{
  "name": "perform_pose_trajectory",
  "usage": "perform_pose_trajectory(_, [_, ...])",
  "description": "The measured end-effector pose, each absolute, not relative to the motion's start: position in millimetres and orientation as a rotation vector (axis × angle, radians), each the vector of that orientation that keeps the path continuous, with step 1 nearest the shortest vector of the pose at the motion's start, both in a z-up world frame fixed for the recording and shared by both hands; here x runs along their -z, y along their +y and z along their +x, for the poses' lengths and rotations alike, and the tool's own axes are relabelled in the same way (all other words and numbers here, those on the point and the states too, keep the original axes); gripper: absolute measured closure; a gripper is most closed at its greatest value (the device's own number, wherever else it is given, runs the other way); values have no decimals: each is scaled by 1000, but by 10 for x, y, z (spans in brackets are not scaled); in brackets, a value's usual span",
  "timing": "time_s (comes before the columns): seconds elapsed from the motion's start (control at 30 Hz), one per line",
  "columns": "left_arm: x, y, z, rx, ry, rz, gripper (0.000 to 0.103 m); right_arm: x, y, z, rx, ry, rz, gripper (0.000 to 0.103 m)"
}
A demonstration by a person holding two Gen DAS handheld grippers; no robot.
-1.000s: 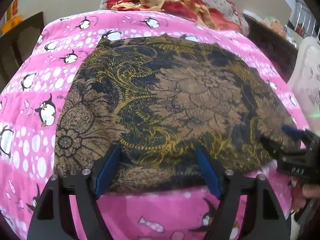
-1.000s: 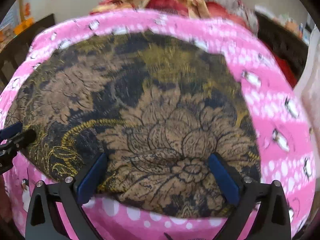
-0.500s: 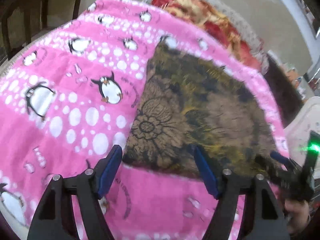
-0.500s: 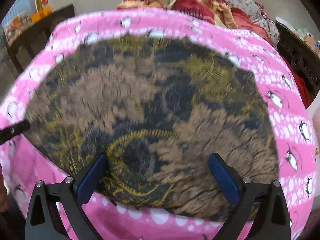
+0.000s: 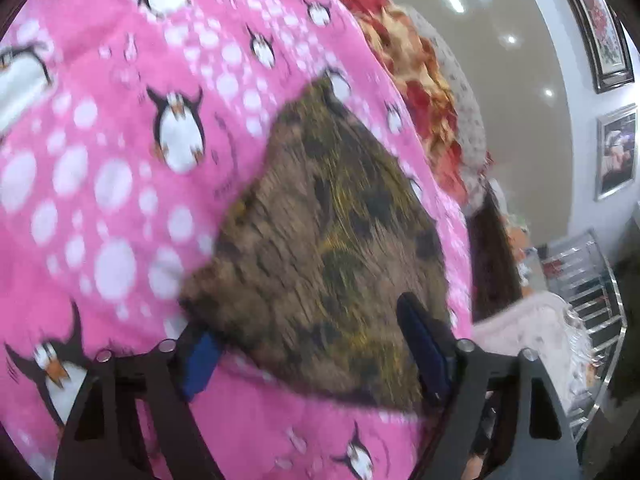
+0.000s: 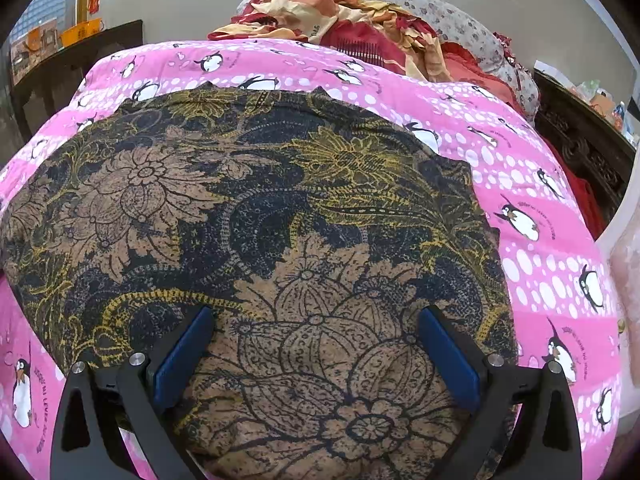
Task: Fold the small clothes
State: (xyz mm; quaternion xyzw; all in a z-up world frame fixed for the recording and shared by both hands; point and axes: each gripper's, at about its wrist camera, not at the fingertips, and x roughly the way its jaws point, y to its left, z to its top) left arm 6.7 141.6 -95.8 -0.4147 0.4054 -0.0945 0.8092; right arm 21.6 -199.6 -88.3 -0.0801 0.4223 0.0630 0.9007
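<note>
Batik cloth (image 6: pixel 256 216), brown, black and mustard floral print: spread flat on pink penguin blanket (image 6: pixel 532 184), covering most of the middle; edges ragged at the far side, near edge running under the camera. In the left wrist view, same cloth (image 5: pixel 320 240) blurred by motion, seen at a slant, one corner pointing away, near corner lying at the left fingertip.

Pink penguin blanket (image 5: pixel 100 140): white dots and penguin figures, showing on all sides of the cloth.

Heap of red and cream fabric (image 6: pixel 344 20): beyond the blanket's far edge, apart from the cloth, resting against a grey flowered cushion (image 6: pixel 452 16).

Dark carved wooden furniture (image 6: pixel 580 136): right of the blanket. Dark table (image 6: pixel 80 52) with orange items: far left. Framed pictures (image 5: pixel 612 152) on the wall and a clear rack (image 5: pixel 588 280): right side of the left wrist view.

Right gripper (image 6: pixel 316 348): blue-padded fingers set wide apart, over the near part of the cloth, nothing between them; contact with the fabric not determinable.

Left gripper (image 5: pixel 312 344): fingers likewise wide apart, straddling the cloth's near corner; left pad (image 5: pixel 200 364) partly hidden beneath the cloth edge, right pad (image 5: pixel 420 348) over the fabric. Nothing pinched.
</note>
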Motion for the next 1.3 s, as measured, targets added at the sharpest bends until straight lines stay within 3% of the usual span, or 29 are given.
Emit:
perform_pose_trajectory(0.1, [919, 1297, 61, 189, 886, -771, 30, 883, -2022, 231, -128, 872, -171, 0])
perform_pose_trajectory(0.2, [1011, 1467, 101, 105, 880, -786, 49, 899, -2029, 220, -129, 870, -170, 0])
perform_pose_trajectory(0.3, [988, 1439, 123, 104, 888, -774, 50, 903, -2032, 217, -129, 872, -171, 0])
perform_pose_trajectory(0.37, [1018, 1445, 119, 105, 892, -789, 65, 889, -2031, 213, -127, 881, -171, 0])
perform_pose_trajectory(0.4, [1030, 1453, 125, 94, 895, -792, 81, 872, -2023, 239, -126, 898, -172, 0])
perform_pose_trajectory(0.47, [973, 1454, 105, 79, 882, -744, 89, 716, -2016, 313, -136, 932, -142, 2])
perform_pose_trajectory(0.6, [567, 1070, 32, 44, 777, -408, 92, 118, -1897, 585, -288, 861, -24, 2])
perform_pose_trajectory(0.7, [261, 698, -28, 99, 649, -222, 92, -171, -1605, 1082, -514, 919, 102, 2])
perform_pose_trajectory(0.93, [127, 284, 61, 232, 593, -123, 93, -69, -474, 2266, -878, 1234, 209, 9])
perform_pose_trajectory(1.07, [107, 160, 131, 279, 592, -107, 93, 113, 123, 2553, -874, 1404, 42, 13])
perform_pose_trajectory(1.13, [103, 143, 135, 291, 590, -99, 93, 180, 323, 2619, -812, 1435, -78, 20])
perform_pose_trajectory(1.17, [103, 136, 145, 301, 590, -100, 93, 202, 365, 2639, -788, 1439, -111, 35])
perform_pose_trajectory(1.27, [106, 123, 139, 307, 595, -102, 93, 258, 434, 2664, -740, 1452, -203, 92])
perform_pose_trajectory(1.3, [106, 137, 146, 311, 599, -110, 93, 232, 422, 2655, -722, 1422, -248, 94])
